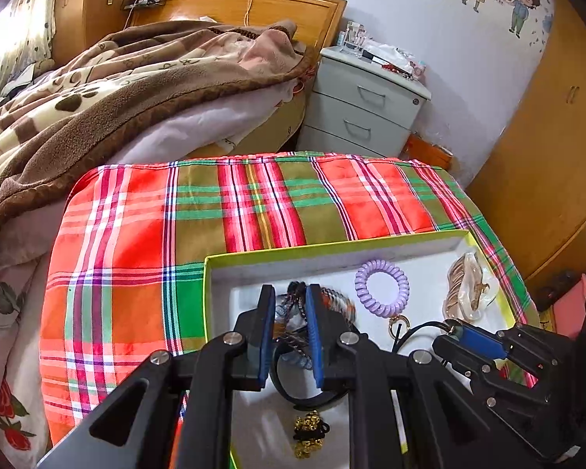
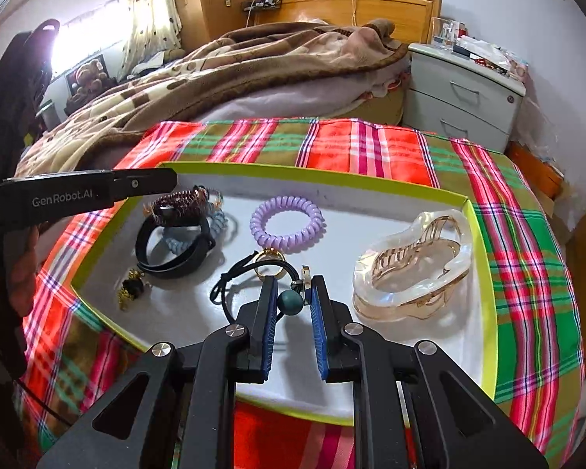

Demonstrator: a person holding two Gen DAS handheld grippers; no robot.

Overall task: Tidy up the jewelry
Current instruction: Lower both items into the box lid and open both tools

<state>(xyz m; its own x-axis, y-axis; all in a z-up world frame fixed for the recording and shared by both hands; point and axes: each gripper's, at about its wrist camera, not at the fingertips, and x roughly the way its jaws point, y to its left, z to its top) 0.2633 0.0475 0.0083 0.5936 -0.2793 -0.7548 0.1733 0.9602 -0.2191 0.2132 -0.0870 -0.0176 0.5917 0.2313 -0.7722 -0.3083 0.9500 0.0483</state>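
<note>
Jewelry in shallow tray [image 2: 476, 281] on plaid-covered desk [image 2: 371, 148]. Left claw [image 1: 289, 328] over bracelet pile [image 2: 179, 211] at tray's left end, jaws narrowly parted, gripping nothing visible. Right claw [image 2: 292, 305] near tray's front edge, narrowly parted, green bead [image 2: 291, 303] on black cord [image 2: 230, 277] between tips, contact unclear.

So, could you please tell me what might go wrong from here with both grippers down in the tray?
1. The left gripper points at a tangled pile: the black strap, blue coil and brown bracelet overlap, so lifting one may drag the others.
2. The black cord with its green bead loops beside the right gripper and could snag its fingers.
3. The tray may slide on the plaid cloth.
</note>
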